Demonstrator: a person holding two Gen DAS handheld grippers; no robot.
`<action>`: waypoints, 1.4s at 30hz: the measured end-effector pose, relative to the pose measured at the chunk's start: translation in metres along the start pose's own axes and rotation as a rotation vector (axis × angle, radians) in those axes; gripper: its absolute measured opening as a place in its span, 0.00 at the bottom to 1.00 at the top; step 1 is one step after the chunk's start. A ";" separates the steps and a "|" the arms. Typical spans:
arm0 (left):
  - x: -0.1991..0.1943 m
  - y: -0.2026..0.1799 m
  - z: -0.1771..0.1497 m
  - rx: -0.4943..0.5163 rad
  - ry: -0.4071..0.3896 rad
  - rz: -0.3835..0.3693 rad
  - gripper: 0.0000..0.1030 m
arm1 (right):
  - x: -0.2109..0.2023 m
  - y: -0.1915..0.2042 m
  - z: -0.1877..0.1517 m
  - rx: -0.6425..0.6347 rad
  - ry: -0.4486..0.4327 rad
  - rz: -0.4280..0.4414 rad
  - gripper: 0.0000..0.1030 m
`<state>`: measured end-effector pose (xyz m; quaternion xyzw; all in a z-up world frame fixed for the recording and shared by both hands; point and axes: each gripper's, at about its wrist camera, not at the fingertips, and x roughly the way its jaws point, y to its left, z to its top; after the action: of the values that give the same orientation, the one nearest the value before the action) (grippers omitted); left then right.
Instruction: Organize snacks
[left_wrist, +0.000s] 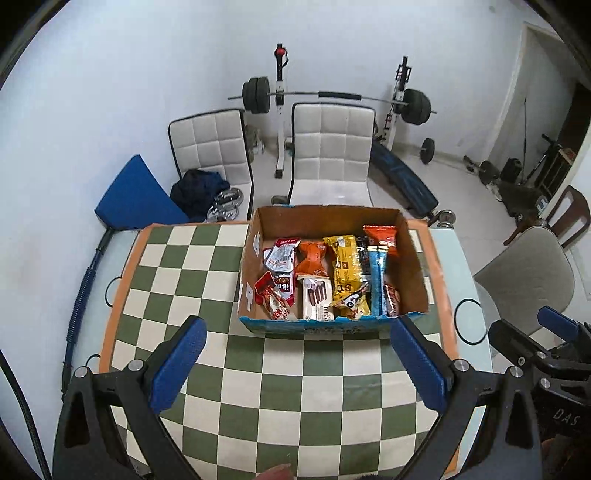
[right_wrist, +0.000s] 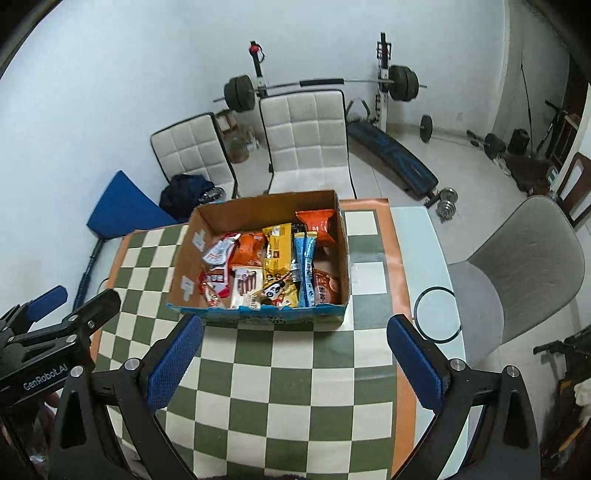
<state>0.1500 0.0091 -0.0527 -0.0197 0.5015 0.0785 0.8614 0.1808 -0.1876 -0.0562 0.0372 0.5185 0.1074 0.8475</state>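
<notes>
Currently both grippers, left gripper (left_wrist: 297, 363) and right gripper (right_wrist: 295, 360), are hanging wide open, empty; snack box (left_wrist: 413, 258) is sitting straight ahead on the table (left_wrist: 258, 387) (packets lying lengthwise, neither gripper nearer).

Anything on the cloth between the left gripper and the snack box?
Nothing: only bare checkered tablecloth lies between the open left gripper and the cardboard box, as the left wrist view shows.

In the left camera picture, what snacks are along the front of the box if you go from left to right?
Red-and-white packet → white biscuit pack → yellow panda pack → blue stick → brown packet, all inside the box.
</notes>
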 end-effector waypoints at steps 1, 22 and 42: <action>-0.008 0.000 -0.002 -0.001 -0.011 -0.002 0.99 | -0.008 0.001 -0.002 -0.004 -0.010 0.001 0.99; -0.071 0.003 -0.022 -0.012 -0.119 -0.012 0.99 | -0.083 0.009 -0.025 -0.028 -0.135 -0.053 1.00; -0.028 0.011 -0.023 -0.021 -0.114 0.043 1.00 | -0.051 0.007 -0.018 -0.019 -0.175 -0.129 1.00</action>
<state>0.1153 0.0138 -0.0397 -0.0133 0.4511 0.1033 0.8864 0.1409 -0.1930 -0.0187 0.0051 0.4426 0.0537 0.8951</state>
